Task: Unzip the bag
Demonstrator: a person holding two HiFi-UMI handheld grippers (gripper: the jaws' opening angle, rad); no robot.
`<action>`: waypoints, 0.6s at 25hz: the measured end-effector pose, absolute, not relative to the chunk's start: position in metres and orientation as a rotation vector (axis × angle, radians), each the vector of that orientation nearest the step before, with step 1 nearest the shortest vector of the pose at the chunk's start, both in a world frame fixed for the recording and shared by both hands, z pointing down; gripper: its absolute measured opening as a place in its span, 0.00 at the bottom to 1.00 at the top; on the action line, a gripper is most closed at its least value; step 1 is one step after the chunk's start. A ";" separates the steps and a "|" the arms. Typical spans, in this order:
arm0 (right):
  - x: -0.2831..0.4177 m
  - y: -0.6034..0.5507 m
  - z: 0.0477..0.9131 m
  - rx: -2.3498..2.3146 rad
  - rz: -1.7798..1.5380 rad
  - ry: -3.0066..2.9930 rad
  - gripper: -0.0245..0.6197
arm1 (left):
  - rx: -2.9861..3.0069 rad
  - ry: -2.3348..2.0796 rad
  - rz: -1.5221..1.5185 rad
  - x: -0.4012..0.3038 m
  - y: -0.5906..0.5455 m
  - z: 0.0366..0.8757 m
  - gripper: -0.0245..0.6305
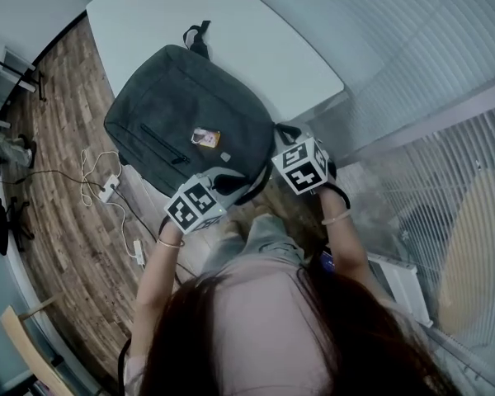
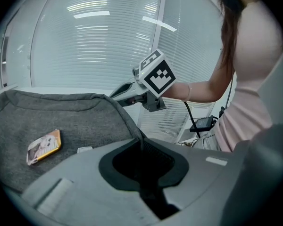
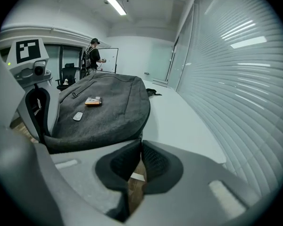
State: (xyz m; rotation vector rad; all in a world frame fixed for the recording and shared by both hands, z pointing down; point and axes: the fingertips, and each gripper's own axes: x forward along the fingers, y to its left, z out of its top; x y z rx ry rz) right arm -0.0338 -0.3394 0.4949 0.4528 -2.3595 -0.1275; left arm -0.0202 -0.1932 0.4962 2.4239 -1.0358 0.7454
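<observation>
A dark grey bag (image 1: 181,114) lies flat on the white table (image 1: 256,48), with an orange tag (image 1: 205,137) on its top face. My left gripper (image 2: 141,145) is shut on the bag's near edge seam (image 2: 127,121). In the head view it sits under its marker cube (image 1: 200,203). My right gripper (image 3: 140,140) is at the bag's near right corner (image 3: 144,121). Its tips pinch a thin piece there that looks like the zipper pull. The bag (image 3: 104,112) stretches away beyond those jaws. The zipper's line is hidden.
The table's near edge sits just under both grippers, with wooden floor (image 1: 74,246) below. White cables and a power strip (image 1: 107,188) lie on the floor at left. A blind-covered glass wall (image 1: 429,97) runs along the right. A person (image 3: 93,55) stands far back.
</observation>
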 end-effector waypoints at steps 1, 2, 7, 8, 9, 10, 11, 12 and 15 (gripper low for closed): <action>-0.035 -0.341 0.495 0.442 -0.144 -2.362 0.06 | 2.422 -1.030 0.743 -0.020 -0.193 0.497 0.09; -0.036 -0.342 0.496 0.431 -0.159 -2.365 0.06 | 2.420 -1.024 0.739 -0.020 -0.192 0.497 0.09; -0.044 -0.352 0.493 0.381 -0.236 -2.369 0.06 | 2.417 -1.011 0.730 -0.019 -0.193 0.496 0.09; -0.045 -0.354 0.492 0.369 -0.247 -2.371 0.06 | 2.416 -1.009 0.731 -0.019 -0.193 0.496 0.09; -0.047 -0.355 0.491 0.358 -0.257 -2.373 0.06 | 2.415 -1.007 0.732 -0.019 -0.193 0.495 0.09; -0.048 -0.356 0.490 0.347 -0.265 -2.374 0.06 | 2.415 -1.005 0.733 -0.019 -0.193 0.495 0.09; -0.049 -0.357 0.490 0.336 -0.272 -2.376 0.06 | 2.416 -1.004 0.733 -0.019 -0.193 0.495 0.09; -0.051 -0.358 0.490 0.325 -0.280 -2.377 0.06 | 2.416 -1.002 0.732 -0.019 -0.193 0.495 0.09; -0.054 -0.360 0.491 0.292 -0.295 -2.377 0.06 | 2.417 -0.994 0.729 -0.019 -0.192 0.497 0.09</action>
